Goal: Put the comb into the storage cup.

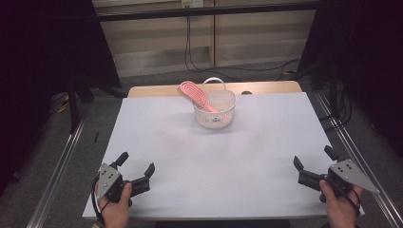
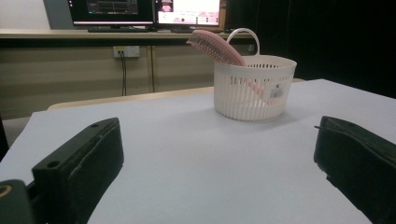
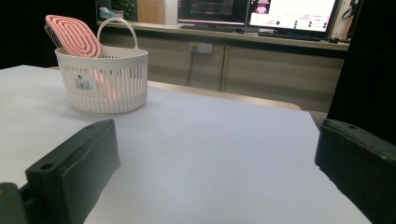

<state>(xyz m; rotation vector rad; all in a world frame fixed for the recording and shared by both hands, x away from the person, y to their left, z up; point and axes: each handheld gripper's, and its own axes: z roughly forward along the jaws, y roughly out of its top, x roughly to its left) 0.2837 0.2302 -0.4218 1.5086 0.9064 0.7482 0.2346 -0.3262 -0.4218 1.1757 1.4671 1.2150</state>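
A small white slatted basket (image 1: 215,115) with a hoop handle stands on the white table sheet, far centre. A pink hairbrush (image 1: 194,93) leans in it, its head sticking out over the left rim. The basket (image 2: 253,88) and brush (image 2: 215,45) appear ahead of the left gripper; the right gripper view has the basket (image 3: 103,79) and brush (image 3: 72,35) at upper left. My left gripper (image 1: 137,164) rests at the near left corner, open and empty. My right gripper (image 1: 313,158) sits at the near right corner, open and empty. Both are far from the basket.
The white sheet (image 1: 214,152) covers most of the wooden table (image 1: 266,87), whose bare strip has a dark hole at the back. Metal rails run along both sides. Beyond the table are cabinets, hanging cables and monitors (image 3: 254,11).
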